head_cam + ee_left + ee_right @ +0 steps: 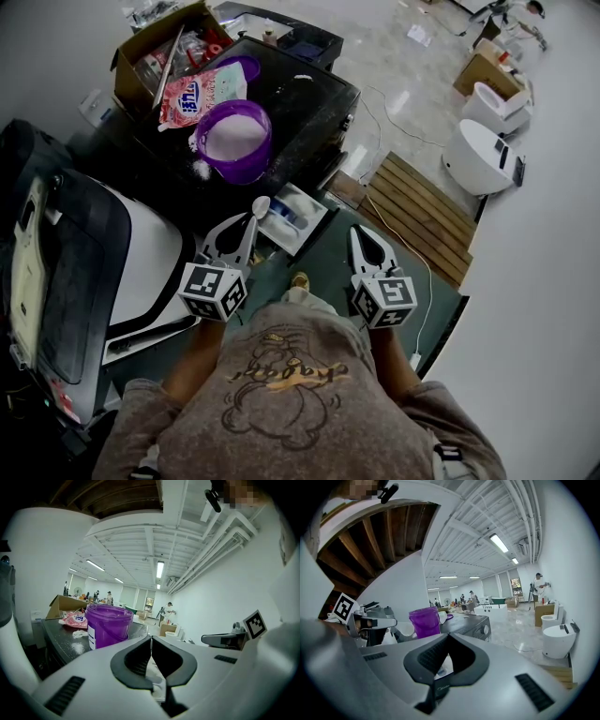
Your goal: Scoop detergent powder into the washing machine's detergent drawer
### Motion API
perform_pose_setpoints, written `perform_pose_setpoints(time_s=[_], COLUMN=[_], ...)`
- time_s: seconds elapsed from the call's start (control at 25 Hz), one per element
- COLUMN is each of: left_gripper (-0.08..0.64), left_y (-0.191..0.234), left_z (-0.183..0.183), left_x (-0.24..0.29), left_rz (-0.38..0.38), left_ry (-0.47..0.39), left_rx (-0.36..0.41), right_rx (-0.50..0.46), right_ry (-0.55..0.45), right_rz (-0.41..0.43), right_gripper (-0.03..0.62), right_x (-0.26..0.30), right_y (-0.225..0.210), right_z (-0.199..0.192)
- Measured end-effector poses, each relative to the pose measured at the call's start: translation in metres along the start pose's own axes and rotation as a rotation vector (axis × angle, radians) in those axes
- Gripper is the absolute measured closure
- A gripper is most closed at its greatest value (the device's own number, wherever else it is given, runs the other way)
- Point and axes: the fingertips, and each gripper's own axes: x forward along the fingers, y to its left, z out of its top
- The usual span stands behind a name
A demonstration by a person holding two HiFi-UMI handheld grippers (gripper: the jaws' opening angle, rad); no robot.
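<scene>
A purple tub (232,139) of white detergent powder stands on the black washing machine top (309,103), with its lid (240,66) and a pink detergent bag (192,98) behind it. The white detergent drawer (292,217) is pulled out below the machine's front edge. My left gripper (250,223) is shut on the handle of a white scoop (261,203), whose bowl hangs over the drawer's left end. The tub (108,624) sits ahead and left of it. My right gripper (359,232) is shut and empty, right of the drawer; its view shows the tub (425,622) and the scoop (404,629).
Spilled powder (201,169) lies beside the tub. A cardboard box (150,47) of clutter stands at the back left. Another appliance (66,272) is at my left. A wooden pallet (422,211) and white units (486,155) are on the floor to the right.
</scene>
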Motion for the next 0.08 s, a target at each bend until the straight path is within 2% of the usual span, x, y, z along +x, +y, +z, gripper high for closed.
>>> perform_pose_setpoints(time_s=[0.08], left_gripper=[0.535], left_y=[0.0010], left_z=[-0.0003], left_x=[-0.0005], left_rz=[0.004], left_ry=[0.004], left_rx=[-0.006], right_rx=[0.010], right_ry=[-0.004], right_rz=[0.006], right_gripper=[0.595], right_x=[0.0014], right_y=[0.0018], right_z=[-0.0004])
